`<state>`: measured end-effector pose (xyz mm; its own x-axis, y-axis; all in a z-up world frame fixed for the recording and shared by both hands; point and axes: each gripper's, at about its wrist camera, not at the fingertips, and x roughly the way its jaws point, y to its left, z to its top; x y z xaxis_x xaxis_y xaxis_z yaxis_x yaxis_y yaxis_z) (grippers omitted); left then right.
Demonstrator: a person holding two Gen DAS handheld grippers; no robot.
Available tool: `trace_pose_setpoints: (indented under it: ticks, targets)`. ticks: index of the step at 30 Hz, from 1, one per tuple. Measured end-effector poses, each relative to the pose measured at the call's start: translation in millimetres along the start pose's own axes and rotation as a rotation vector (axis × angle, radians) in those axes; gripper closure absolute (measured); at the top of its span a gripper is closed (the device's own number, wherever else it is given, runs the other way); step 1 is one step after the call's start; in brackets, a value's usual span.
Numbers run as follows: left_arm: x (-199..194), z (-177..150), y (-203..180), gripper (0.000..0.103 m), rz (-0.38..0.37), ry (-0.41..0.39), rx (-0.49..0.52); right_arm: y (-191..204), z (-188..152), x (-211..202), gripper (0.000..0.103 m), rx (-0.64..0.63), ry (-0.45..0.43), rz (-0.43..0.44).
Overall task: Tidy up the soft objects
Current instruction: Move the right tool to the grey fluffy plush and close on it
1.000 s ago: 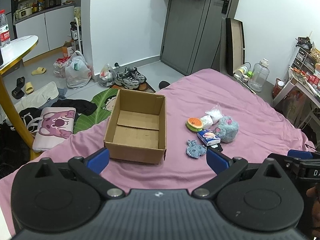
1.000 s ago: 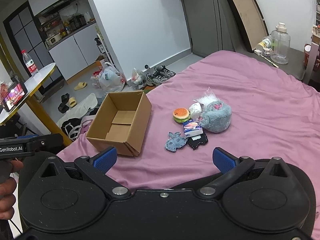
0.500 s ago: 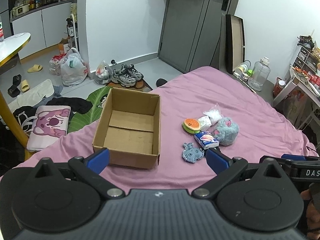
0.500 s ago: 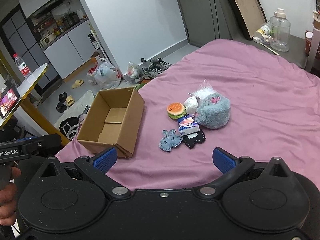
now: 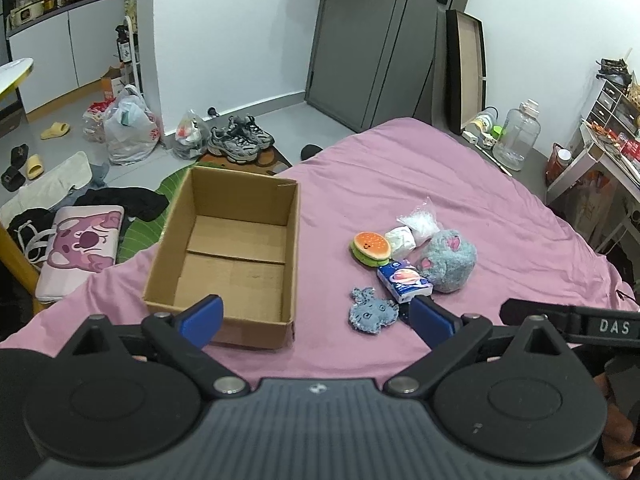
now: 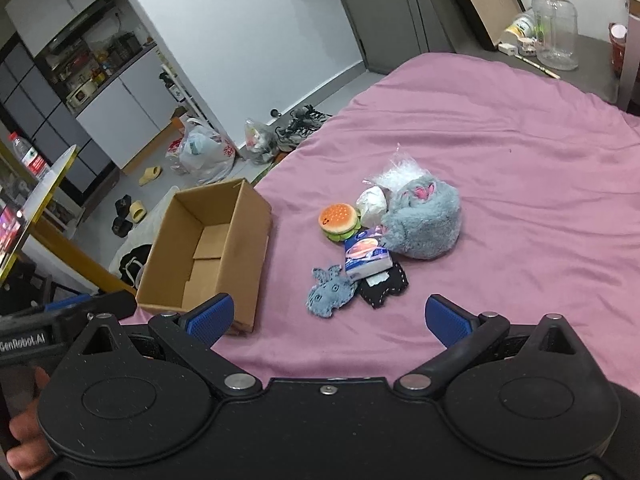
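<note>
On the pink bed (image 5: pixel 400 168) the empty cardboard box (image 5: pixel 230 256) sits left of a touching cluster of soft toys: grey plush (image 6: pixel 424 224), burger (image 6: pixel 338 220), small blue animal (image 6: pixel 330 290). Both the left hand-held gripper (image 5: pixel 316 318) and right hand-held gripper (image 6: pixel 328 316) hover spread wide, holding nothing. The right one would best descend on the outermost blue animal, pinching its middle without dragging neighbours.

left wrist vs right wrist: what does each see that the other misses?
Left wrist only: the pink cartoon cushion on the floor and the white desk by the bed.

Right wrist only: the black stitched patch, whole beside the blue felt toy, and a water bottle on the round table.

Both: empty cardboard box, burger toy, tissue pack, grey plush, pink bedsheet. Left gripper and right gripper have open, empty jaws.
</note>
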<state>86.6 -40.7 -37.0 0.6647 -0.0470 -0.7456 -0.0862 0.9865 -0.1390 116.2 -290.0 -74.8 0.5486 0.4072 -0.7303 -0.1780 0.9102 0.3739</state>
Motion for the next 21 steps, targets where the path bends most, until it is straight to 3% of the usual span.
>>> trace_pose_setpoints:
  ticks: [13,21]
  targets:
    - [42.0,24.4,-16.4,0.014,-0.004,0.018,-0.018,-31.1,28.3,23.0,0.000,0.127,-0.032,0.039]
    - [65.4,37.4,-32.9,0.027,-0.014,0.028,-0.013,-50.8,39.0,36.1,0.002,0.186,-0.055,0.092]
